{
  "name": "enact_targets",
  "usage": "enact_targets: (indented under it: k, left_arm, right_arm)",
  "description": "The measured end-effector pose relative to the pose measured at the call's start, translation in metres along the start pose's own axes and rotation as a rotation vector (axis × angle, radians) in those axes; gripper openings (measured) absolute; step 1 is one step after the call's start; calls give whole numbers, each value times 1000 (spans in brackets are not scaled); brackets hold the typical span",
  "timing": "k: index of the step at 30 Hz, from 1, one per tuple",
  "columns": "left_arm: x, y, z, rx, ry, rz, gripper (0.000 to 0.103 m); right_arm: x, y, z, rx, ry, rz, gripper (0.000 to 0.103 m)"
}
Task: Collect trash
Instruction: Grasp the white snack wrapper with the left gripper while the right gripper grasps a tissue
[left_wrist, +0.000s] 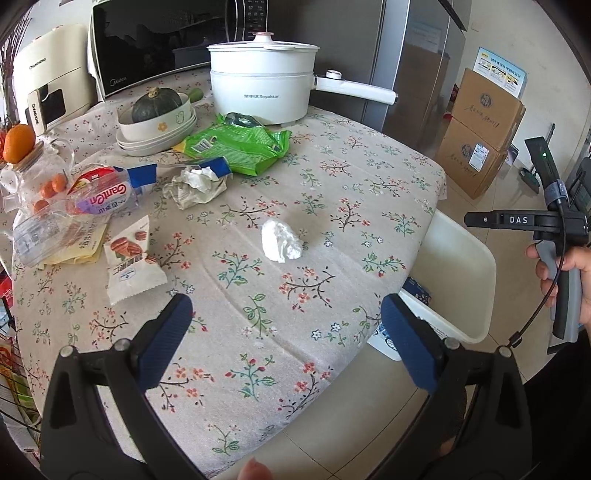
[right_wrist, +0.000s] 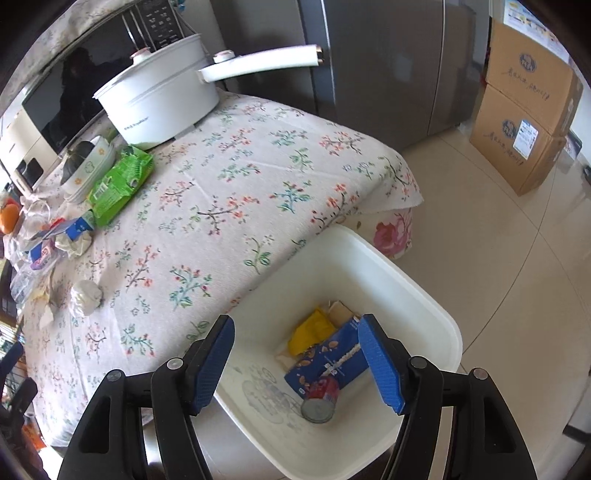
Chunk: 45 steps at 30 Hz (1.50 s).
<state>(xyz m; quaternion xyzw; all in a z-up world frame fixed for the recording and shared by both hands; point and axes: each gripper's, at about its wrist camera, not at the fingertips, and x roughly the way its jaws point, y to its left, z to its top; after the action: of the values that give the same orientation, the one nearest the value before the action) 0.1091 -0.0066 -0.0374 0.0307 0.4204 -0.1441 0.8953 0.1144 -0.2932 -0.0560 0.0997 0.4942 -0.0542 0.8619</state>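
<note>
Trash lies on the table (left_wrist: 332, 192): wrappers (left_wrist: 129, 254) at left, a tissue (left_wrist: 281, 240) mid-cloth. Left gripper (left_wrist: 286, 339) hangs empty, jaws wide; best drop straight over the tissue and pinch low. Right gripper (right_wrist: 297, 363), jaws apart, nothing between, hovers over the bin (right_wrist: 424, 291).

The white bin (left_wrist: 460, 280) shows only partly in the left wrist view, its near corner hidden behind a blue finger pad (left_wrist: 408, 343). The right gripper (left_wrist: 480, 220) is cut by the frame's edge there, so its jaws cannot be read. In the bin, a yellow wrapper (right_wrist: 312, 330) (print unreadable) half covers something tan.
</note>
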Motion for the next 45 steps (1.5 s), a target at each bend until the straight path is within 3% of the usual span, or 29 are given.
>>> enact_targets:
  k: [9, 15, 19, 23, 30, 36, 40, 43, 45]
  left_arm:
    - [-17, 52, 4, -98, -47, 86, 102]
    - [-26, 107, 5, -199, -73, 155, 102]
    - [-17, 142, 4, -257, -46, 183, 102]
    - [-5, 164, 3, -288, -6, 178, 102]
    - [29, 164, 7, -364, 26, 72, 98]
    - [66, 148, 9, -338, 76, 70, 80]
    - [78, 147, 5, -336, 96, 92, 55]
    - [78, 148, 7, -333, 97, 88, 26]
    - [77, 149, 8, -338, 100, 77, 23]
  right_arm:
    - [-19, 75, 14, -165, -99, 13, 83]
    - [-7, 127, 20, -248, -89, 44, 85]
    - [6, 159, 25, -277, -73, 75, 85]
    - [23, 188, 27, -308, -52, 98, 85]
    - [46, 218, 30, -326, -11, 117, 85]
    - [61, 226, 23, -354, 27, 118, 85]
    - [66, 221, 26, -327, 41, 137, 85]
    - [70, 217, 27, -307, 62, 161, 85]
    - [74, 217, 27, -296, 84, 173, 85]
